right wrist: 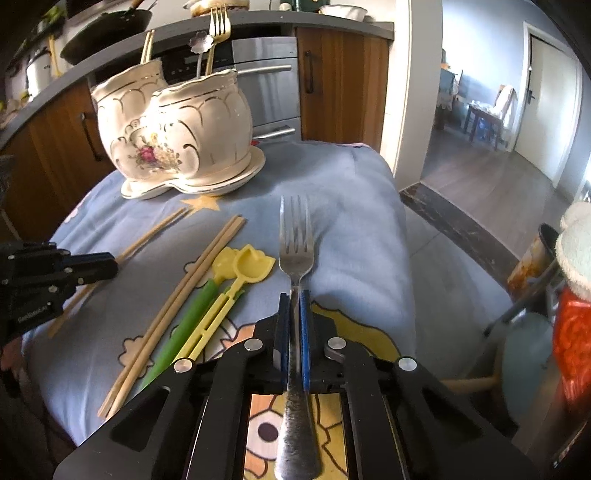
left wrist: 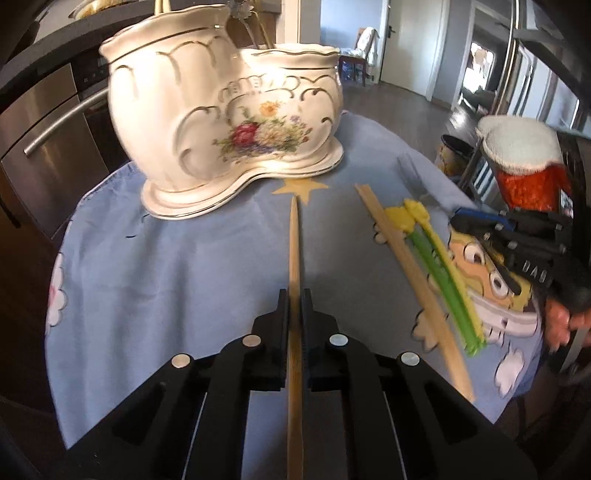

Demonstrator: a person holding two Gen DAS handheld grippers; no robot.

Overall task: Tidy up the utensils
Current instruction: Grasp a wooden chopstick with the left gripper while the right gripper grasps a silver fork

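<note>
My left gripper (left wrist: 294, 297) is shut on a pair of wooden chopsticks (left wrist: 294, 251) that point at the white floral ceramic holder (left wrist: 221, 122). In the right wrist view, the left gripper (right wrist: 110, 264) comes in from the left edge with those chopsticks (right wrist: 155, 232) lying low over the cloth. My right gripper (right wrist: 294, 297) is shut on the neck of a steel fork (right wrist: 295, 236), tines pointing away. The holder (right wrist: 177, 136) has two pots, with a gold fork (right wrist: 218, 26), a spoon and chopsticks standing in them. The right gripper (left wrist: 460, 219) shows at the right in the left wrist view.
A second chopstick pair (right wrist: 177, 306), a green plastic utensil (right wrist: 188, 321) and a yellow one (right wrist: 251, 264) lie on the blue cartoon cloth (right wrist: 351, 221). A red jar with a white cover (left wrist: 528, 166) stands at the right. Behind are a steel appliance (right wrist: 266, 85) and a counter.
</note>
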